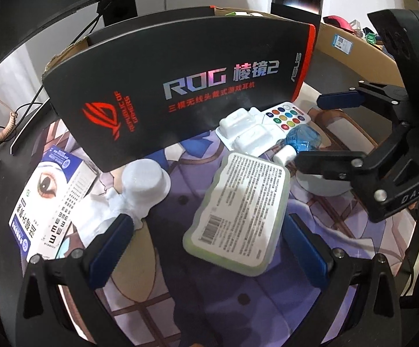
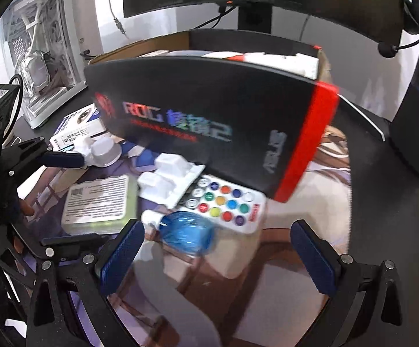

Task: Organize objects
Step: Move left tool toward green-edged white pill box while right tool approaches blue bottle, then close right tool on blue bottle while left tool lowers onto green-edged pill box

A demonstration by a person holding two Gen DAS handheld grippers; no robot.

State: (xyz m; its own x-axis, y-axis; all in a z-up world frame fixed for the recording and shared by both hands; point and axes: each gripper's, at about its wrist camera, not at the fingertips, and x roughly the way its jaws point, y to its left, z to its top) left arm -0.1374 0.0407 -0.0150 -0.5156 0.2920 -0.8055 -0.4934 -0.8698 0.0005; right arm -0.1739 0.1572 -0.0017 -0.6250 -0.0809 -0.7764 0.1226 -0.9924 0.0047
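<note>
A flat pale green case (image 1: 240, 211) with a printed label lies on the printed desk mat, between the open fingers of my left gripper (image 1: 209, 248). A white cap-shaped cup (image 1: 145, 180), a white moulded tray (image 1: 247, 131), a colourful-button remote (image 1: 287, 115) and a blue bottle (image 1: 303, 140) lie around it. My right gripper (image 2: 218, 254) is open above the blue bottle (image 2: 186, 234) and the remote (image 2: 227, 205). The green case also shows in the right wrist view (image 2: 96, 202). The right gripper also shows in the left wrist view (image 1: 322, 127), open.
A black ROG headset box (image 1: 174, 92) leans against a cardboard box (image 1: 64, 52) behind the objects. A blue and white eye-care box (image 1: 50, 202) lies at left. A monitor stand (image 2: 253, 17) and a white PC case (image 2: 41, 57) stand at the back.
</note>
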